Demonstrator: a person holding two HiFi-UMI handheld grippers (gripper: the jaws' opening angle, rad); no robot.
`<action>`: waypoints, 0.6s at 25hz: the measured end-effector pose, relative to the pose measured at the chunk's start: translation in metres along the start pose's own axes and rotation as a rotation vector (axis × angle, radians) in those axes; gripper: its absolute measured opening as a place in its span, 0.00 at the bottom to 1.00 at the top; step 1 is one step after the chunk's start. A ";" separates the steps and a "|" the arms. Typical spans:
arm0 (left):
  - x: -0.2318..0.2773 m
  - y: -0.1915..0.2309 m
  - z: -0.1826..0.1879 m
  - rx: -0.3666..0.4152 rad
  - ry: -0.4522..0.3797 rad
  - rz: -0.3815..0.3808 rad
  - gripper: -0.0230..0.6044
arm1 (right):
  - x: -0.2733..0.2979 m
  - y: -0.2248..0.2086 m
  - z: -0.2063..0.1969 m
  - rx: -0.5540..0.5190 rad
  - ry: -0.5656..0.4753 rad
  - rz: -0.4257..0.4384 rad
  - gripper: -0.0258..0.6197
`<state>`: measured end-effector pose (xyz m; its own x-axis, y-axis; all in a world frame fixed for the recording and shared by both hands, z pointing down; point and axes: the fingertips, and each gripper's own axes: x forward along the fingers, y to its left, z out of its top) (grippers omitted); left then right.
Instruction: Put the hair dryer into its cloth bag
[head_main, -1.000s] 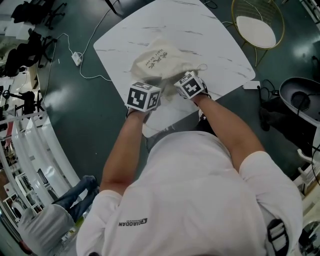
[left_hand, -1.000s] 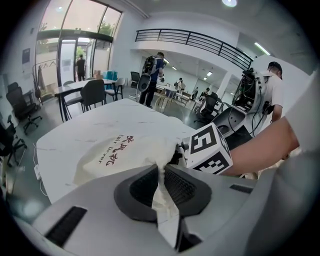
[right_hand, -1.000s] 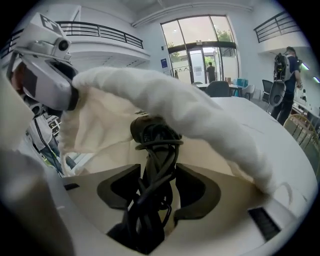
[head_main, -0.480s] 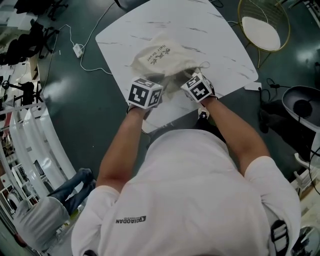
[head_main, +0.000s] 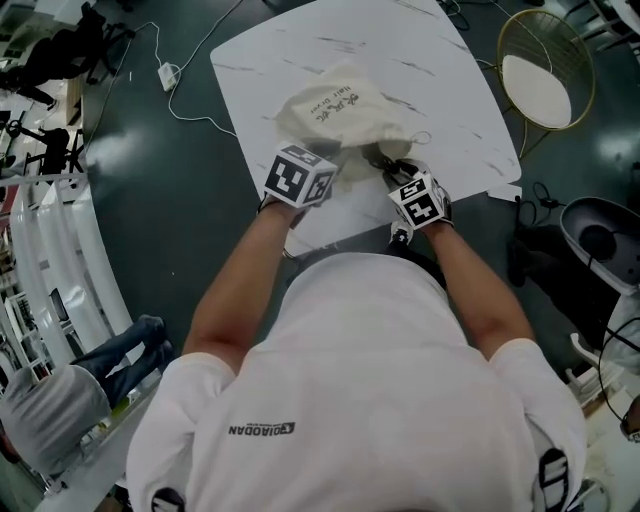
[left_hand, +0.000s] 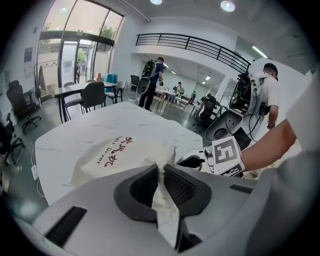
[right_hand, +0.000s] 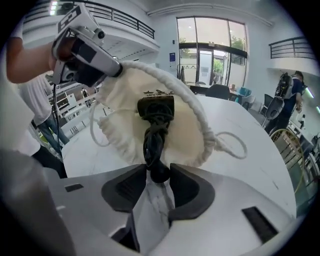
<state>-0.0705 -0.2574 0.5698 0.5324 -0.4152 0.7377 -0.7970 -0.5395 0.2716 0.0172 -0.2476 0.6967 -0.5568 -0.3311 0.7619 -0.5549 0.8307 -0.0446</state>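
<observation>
Two grippers work the mouth of a cream cloth drawstring bag (head_main: 335, 105) on a white marble-patterned table (head_main: 450, 90).

The left gripper (left_hand: 162, 172) is clamped on a fold of the bag's rim, holding the mouth lifted. The black hair dryer (right_hand: 156, 107) sits in that opening, its dark body framed by the gathered cream rim; how deep it reaches inside is hard to judge. Its coiled black cord (right_hand: 151, 142) trails out of the mouth toward the right gripper (right_hand: 159, 176), whose jaws have just been closing and now pinch the cord's rounded end between their pads. A white drawstring loop (right_hand: 234, 144) lies on the tabletop beside the bag.
</observation>
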 end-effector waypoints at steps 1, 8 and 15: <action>0.000 -0.001 0.000 -0.001 -0.002 -0.002 0.13 | 0.003 0.000 0.001 -0.006 0.003 0.001 0.29; -0.005 0.001 0.003 -0.004 -0.028 0.002 0.13 | 0.016 -0.003 0.046 0.048 -0.073 0.017 0.29; -0.008 0.006 0.006 -0.007 -0.043 0.025 0.13 | 0.040 0.004 0.077 0.012 -0.052 0.035 0.28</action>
<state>-0.0778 -0.2613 0.5621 0.5236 -0.4600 0.7171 -0.8124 -0.5232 0.2576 -0.0548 -0.2921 0.6776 -0.6074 -0.3251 0.7248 -0.5416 0.8370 -0.0785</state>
